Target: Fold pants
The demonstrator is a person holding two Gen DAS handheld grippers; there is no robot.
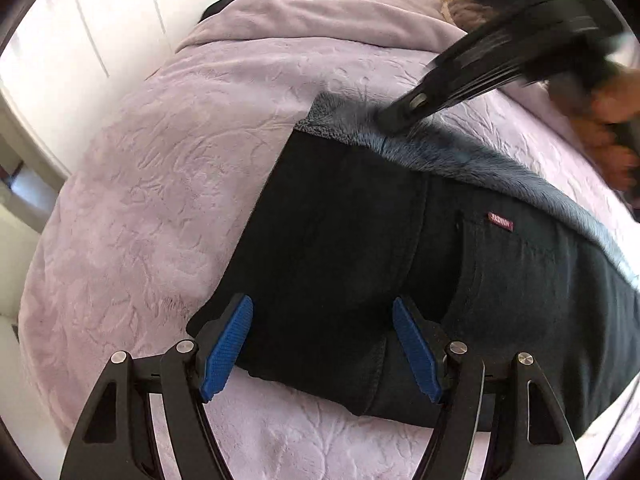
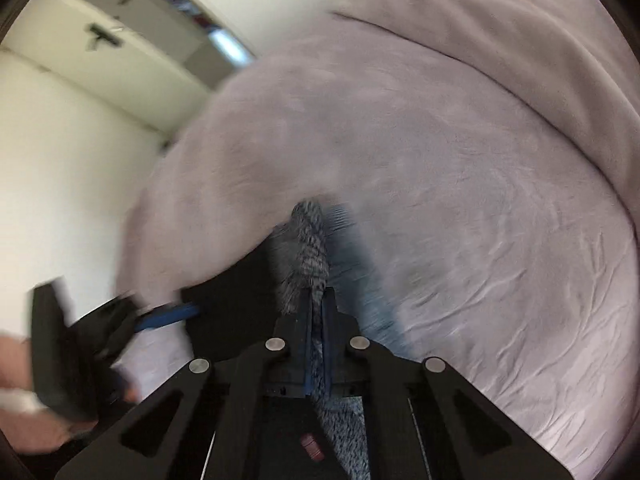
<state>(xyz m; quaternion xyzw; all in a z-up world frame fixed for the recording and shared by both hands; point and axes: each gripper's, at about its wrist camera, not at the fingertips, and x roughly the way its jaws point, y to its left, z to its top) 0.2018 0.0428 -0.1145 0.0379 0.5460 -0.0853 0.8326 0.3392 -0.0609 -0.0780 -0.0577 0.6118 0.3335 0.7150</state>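
Observation:
Dark pants lie flat on a lilac bedspread, with a small red label showing. A grey-blue fleecy lining shows along their far edge. My left gripper stands open over the near edge of the pants, its blue pads on either side of the dark cloth and not pinching it. My right gripper is shut on the fleecy edge, which stands up in a ridge ahead of its tips. In the left wrist view, the right gripper bites the lining at the far edge.
White cupboard doors stand beyond the bed on the left. A folded-back cover lies at the head of the bed. A person's hand holds the right gripper. The bedspread stretches away to the right of the pants.

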